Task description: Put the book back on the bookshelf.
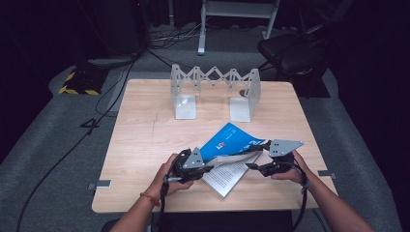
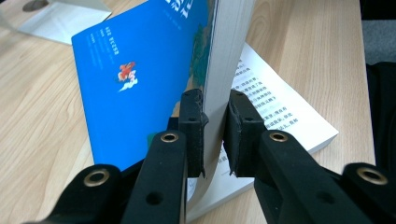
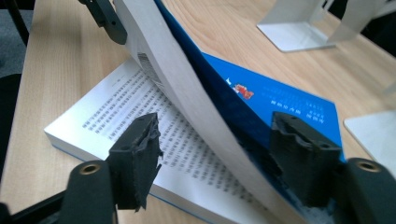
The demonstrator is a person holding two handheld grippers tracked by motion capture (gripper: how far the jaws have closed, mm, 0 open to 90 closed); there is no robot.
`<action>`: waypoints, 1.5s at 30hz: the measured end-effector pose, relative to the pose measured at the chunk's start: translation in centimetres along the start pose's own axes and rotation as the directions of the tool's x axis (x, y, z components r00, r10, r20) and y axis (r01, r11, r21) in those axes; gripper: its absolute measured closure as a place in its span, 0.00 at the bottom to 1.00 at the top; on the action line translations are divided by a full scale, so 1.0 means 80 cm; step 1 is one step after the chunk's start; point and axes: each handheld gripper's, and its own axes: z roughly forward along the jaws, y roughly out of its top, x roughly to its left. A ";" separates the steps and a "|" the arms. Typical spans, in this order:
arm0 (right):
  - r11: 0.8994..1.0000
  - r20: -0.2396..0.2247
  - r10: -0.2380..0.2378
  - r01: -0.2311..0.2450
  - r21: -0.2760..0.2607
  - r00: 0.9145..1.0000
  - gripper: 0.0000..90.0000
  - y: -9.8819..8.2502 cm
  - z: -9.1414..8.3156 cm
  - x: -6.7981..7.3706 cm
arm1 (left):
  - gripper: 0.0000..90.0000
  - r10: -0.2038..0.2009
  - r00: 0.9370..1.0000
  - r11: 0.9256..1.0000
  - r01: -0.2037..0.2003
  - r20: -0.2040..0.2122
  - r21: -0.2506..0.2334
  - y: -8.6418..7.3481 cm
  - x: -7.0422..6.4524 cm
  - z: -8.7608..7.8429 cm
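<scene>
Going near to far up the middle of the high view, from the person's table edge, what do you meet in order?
Open book's printed pages → its raised blue cover → bare wooden table → white expanding book rack → white desk leg on the floor.

desk (image 1: 145, 145): pale wood-grain top, smooth, matt
book (image 2: 140, 84): blue cover with a slight sheen; paper pages, matt white, printed
bookend rack (image 1: 215, 92), upper middle of the high view: light grey metal, smooth, satin
left gripper (image 2: 215, 135): black matt plastic jaws, rough pads, brass-coloured rivets
floor (image 1: 48, 145): grey carpet, coarse
</scene>
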 end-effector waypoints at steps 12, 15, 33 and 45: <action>0.994 -0.012 -0.063 0.061 -0.093 0.998 0.39 0.019 -0.016 0.003 | 0.86 -0.002 1.000 1.000 0.002 0.024 0.017 -0.014 0.011 -0.013; 0.995 0.006 -0.064 0.065 -0.072 0.998 0.36 0.022 -0.014 -0.001 | 0.86 0.003 1.000 1.000 -0.003 0.014 0.014 -0.015 0.009 -0.013; 0.986 0.093 -0.128 0.117 0.118 0.987 0.66 -0.029 0.039 -0.029 | 0.80 -0.011 1.000 1.000 0.011 0.012 -0.005 -0.015 0.007 -0.017; 0.978 0.156 -0.155 0.130 0.160 0.976 0.74 -0.001 0.048 -0.001 | 0.40 0.013 0.981 0.996 0.004 -0.194 0.089 0.021 -0.032 0.012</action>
